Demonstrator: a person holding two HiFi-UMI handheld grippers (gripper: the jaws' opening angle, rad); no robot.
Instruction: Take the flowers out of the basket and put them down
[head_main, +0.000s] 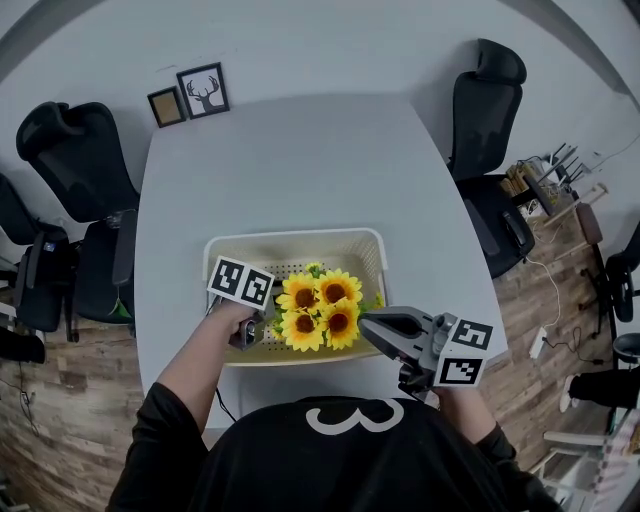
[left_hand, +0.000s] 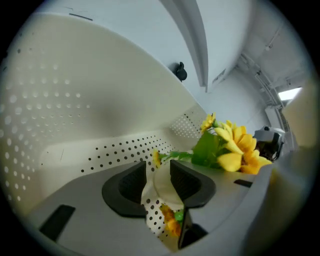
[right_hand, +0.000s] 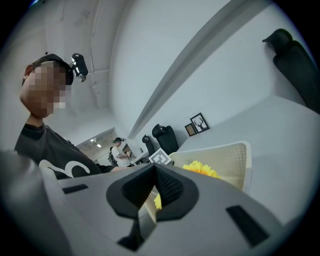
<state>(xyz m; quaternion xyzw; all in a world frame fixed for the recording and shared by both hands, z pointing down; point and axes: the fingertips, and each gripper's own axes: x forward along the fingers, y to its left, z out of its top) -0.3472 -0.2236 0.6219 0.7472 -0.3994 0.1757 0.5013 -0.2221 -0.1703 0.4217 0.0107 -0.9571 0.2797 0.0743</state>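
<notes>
Cream perforated basket (head_main: 300, 238) sat lower centre of the head view on the white table (head_main: 280, 150). The flowers (head_main: 318, 308) were still inside it, bunched against the near wall a bit right of centre. None were out yet.

Left gripper (left_hand: 158, 165) was down inside the basket, left of the bunch. Its jaws stood partway open and weren't clamped on anything. A green stem (left_hand: 177, 156) and a small yellow bud lay just past the tips. Something pale showed in the gap; we couldn't tell if it was basket wall or not.

Right gripper (right_hand: 154, 165) sat lower right in the head view, outside the basket, pointing left at the flower heads. Its tips looked closed together and held nothing.

Risks as we judged them:
- Closing from there would likely have nipped the bud or a leaf instead of the stem, because the stem was beyond the tips. The bunch would have slipped or a head torn on the lift.
- The left jaws were close to the dotted floor and side wall. A tip could have caught a hole or the wall and dragged the basket.
- Nothing braced the basket, and it looked light. A tangled bunch could have lifted or tipped it.
- The right tips were aimed at the petals, so any push left would have crushed them.
</notes>
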